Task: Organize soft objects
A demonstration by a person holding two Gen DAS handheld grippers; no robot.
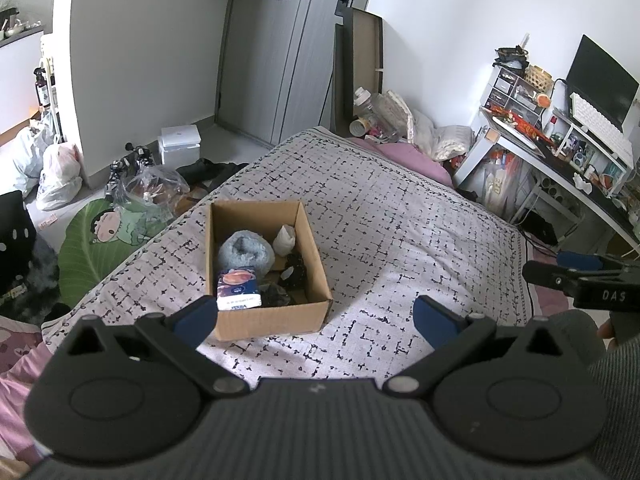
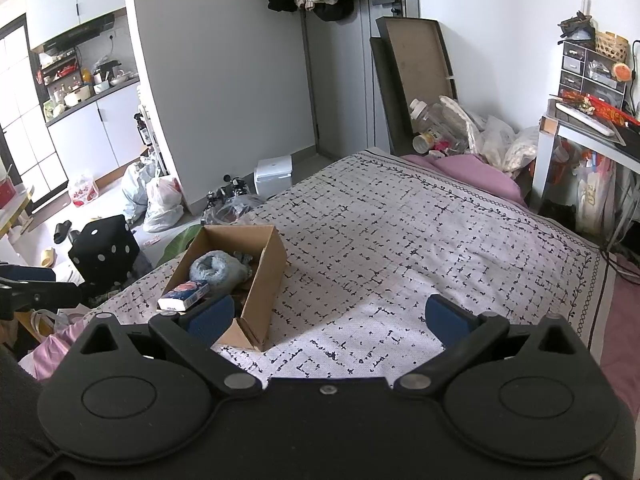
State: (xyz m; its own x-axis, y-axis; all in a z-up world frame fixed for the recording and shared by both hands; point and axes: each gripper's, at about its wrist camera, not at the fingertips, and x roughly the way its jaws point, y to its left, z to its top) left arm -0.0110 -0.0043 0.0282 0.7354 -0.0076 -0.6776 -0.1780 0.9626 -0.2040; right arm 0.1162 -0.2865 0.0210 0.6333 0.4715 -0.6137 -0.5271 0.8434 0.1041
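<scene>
— Near the centre-left of the left wrist view, what sits on the bed?

— An open corrugated cardboard box [image 1: 269, 268], rectangular, its flaps down. It rests on a woven bedspread [image 1: 400, 240] printed with broken black dashes, with a pink sheet [image 1: 404, 158] showing at the far edge.

— And inside the box?

— A fluffy grey-blue roll [image 1: 246, 250] with a hollow centre, a small cream cloth bundle [image 1: 285, 240] against the far wall, a dark knitted piece [image 1: 295, 268], and a glossy blue tissue pack [image 1: 239, 289] at the near wall.

— How do the tongs stand?

— The left gripper [image 1: 316, 318] is spread wide at the lower middle of its frame, blue pads apart, nothing between them. The right gripper [image 2: 326, 318] is just as wide and equally empty; its left pad overlaps the box's near corner in the picture, though contact cannot be judged.

— What of the room?

— Smooth grey doors [image 1: 280, 60] fill the upper middle. A cluttered white desk [image 1: 532, 148] with a monitor [image 1: 600, 80] stands at the right edge. Plastic bags [image 1: 56, 176] sag on the pale floor at the left, beside a green leaf-shaped mat [image 1: 92, 248].
</scene>
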